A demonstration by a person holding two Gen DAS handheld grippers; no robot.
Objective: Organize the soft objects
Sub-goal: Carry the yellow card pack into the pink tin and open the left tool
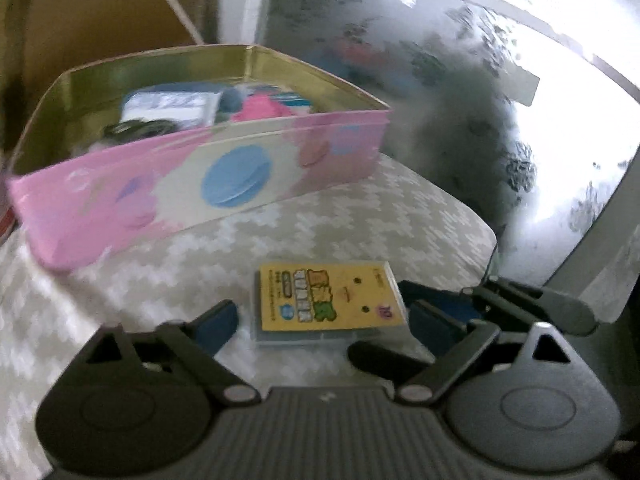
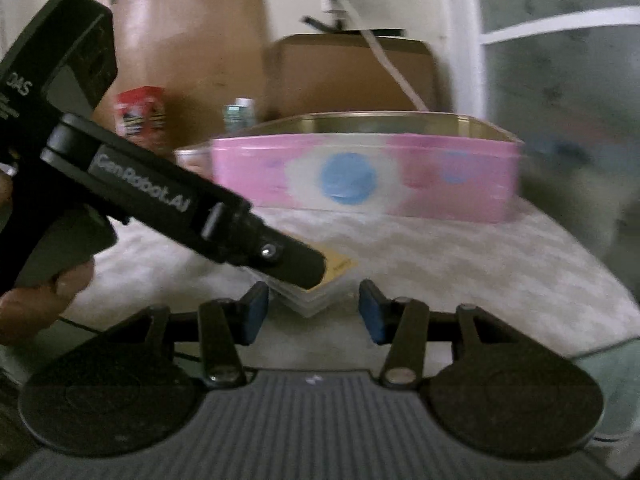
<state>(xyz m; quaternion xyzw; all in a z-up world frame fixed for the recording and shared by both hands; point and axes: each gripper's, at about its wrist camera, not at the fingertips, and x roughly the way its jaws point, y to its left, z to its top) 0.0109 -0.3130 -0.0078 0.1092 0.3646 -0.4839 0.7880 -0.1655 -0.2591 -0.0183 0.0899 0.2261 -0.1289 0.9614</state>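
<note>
Item: yellow-labelled clear packet, flat on my patterned cloth, at 6 o'clock from the pink tin. My left gripper stood released around it; my right gripper unclenched, empty.

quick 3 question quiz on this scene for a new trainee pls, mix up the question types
1. True or false: the flat yellow-labelled clear plastic packet is already inside the pink open-topped tin box.
2. Multiple choice: what lies under the packet? A) a bare wooden floor B) a grey and white zigzag-patterned cloth C) a metal tray
3. Fill in: the left gripper has its jaws ____ on either side of the packet, while the right gripper faces it from another side.

Key: 1 false; 2 B; 3 open.
</note>
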